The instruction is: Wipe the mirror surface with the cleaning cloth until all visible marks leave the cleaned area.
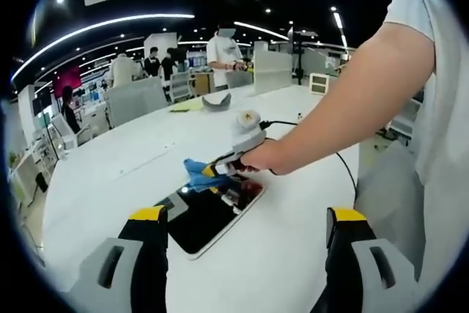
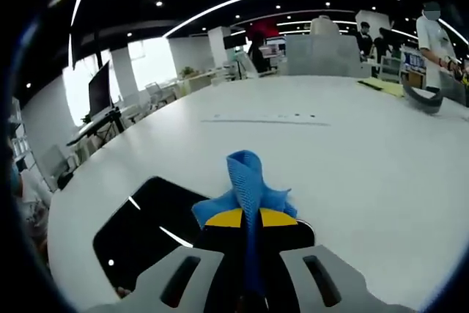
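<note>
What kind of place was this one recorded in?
Probably an open-plan office or demo hall: a large white table, desks with a monitor by the windows, partition screens and several people standing about under strip ceiling lights.

A blue cloth (image 2: 248, 185) sits pinched in grey jaws with yellow tips. The mirror (image 1: 209, 218) looks dark with a white border. It lies on a plain white table (image 1: 132, 159).

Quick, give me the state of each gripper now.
Left gripper: open, jaws wide apart, holding nothing.
Right gripper: shut on the blue cleaning cloth, over the mirror.
</note>
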Demonstrator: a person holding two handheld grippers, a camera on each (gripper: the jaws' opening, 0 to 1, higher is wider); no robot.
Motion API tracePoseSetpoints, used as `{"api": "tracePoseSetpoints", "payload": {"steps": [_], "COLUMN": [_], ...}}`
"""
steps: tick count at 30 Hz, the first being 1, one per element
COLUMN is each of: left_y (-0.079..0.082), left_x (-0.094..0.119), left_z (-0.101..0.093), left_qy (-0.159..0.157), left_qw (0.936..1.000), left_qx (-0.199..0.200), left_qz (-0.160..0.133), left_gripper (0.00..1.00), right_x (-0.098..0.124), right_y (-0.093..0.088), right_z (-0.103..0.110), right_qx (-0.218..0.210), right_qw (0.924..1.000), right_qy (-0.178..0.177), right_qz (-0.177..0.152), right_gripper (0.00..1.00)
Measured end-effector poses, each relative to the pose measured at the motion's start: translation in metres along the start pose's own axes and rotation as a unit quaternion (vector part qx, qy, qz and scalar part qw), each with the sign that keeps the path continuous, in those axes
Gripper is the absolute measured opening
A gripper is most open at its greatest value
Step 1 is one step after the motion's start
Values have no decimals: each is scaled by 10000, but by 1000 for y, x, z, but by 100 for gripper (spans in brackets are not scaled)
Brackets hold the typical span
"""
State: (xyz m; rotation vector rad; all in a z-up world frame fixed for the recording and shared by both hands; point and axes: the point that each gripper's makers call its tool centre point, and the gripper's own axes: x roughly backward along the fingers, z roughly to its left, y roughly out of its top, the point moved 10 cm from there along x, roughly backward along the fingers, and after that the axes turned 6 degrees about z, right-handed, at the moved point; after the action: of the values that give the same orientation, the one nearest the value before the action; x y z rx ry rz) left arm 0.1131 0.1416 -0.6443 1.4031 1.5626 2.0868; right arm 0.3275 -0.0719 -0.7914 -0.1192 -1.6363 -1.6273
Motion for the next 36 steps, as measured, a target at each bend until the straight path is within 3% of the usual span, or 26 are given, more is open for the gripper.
{"api": "tracePoseSetpoints", "payload": {"steps": [17,23,36], "left_y": [9,12,10], "left_x": [-1,-5,-12], "left_z": [-18,-26,-44], "left_qy": [207,356,525], "left_qw": [9995,9987,9978], "left_qx": [240,376,403], "left_qz": [-69,-37,93], "left_gripper": [90,90,91], "right_x": [8,6,12], "right_y": [-6,-9,-14], "right_z": [-19,-24,-30], "right_qx": [82,-25,177], "right_qw": [9999,9997,9987], "right_qy": [88,145,284], "right_qz": [-91,-213,-378], "right_gripper": [1,1,1]}}
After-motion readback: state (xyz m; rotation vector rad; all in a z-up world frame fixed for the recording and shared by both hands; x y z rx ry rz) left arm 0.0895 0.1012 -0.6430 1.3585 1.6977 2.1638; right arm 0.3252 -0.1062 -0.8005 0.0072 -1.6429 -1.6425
